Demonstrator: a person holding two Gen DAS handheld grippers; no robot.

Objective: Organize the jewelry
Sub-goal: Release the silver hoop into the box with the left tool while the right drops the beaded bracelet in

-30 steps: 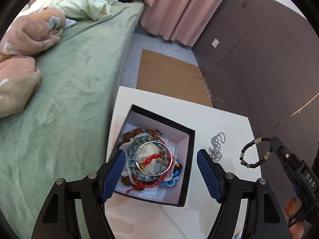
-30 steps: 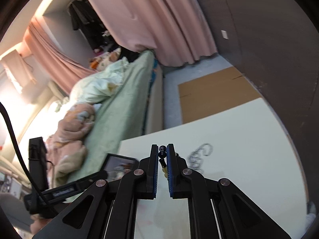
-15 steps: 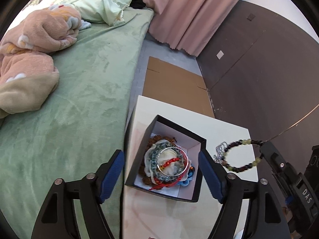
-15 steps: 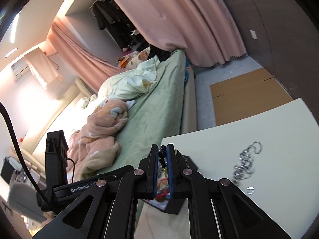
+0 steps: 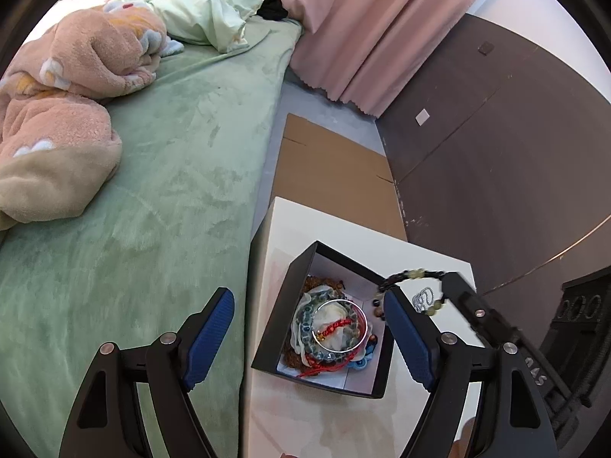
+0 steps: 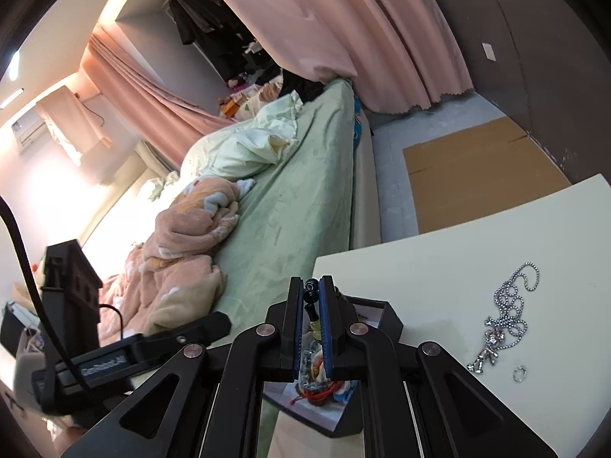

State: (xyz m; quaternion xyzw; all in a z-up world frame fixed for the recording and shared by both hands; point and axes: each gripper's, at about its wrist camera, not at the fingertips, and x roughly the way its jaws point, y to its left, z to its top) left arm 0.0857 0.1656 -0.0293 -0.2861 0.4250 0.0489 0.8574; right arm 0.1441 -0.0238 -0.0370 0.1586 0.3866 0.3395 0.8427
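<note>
An open black box (image 5: 283, 313) with a white lining sits on the white table (image 5: 290, 412), filled with several bracelets (image 5: 330, 330). My left gripper (image 5: 309, 337) is open and empty, its fingers spread either side of the box's left part. My right gripper (image 6: 313, 297) is shut on a bead bracelet (image 5: 414, 275) of dark and pale green beads, held over the box's right edge. In the right wrist view the box (image 6: 393, 322) lies just below the fingers. A silver chain necklace (image 6: 504, 320) and a small ring (image 6: 519, 374) lie on the table to the right.
A green bed (image 5: 152, 198) with pink blankets (image 5: 57, 114) borders the table's left edge. A flat cardboard sheet (image 5: 328, 175) lies on the floor beyond the table. A dark wall panel (image 5: 496, 152) and pink curtains (image 5: 362, 23) stand behind.
My right gripper has carried the bead bracelet leftward, from beside the necklace to over the box's right edge. My left gripper has pulled back and shifted left, so the box sits further right.
</note>
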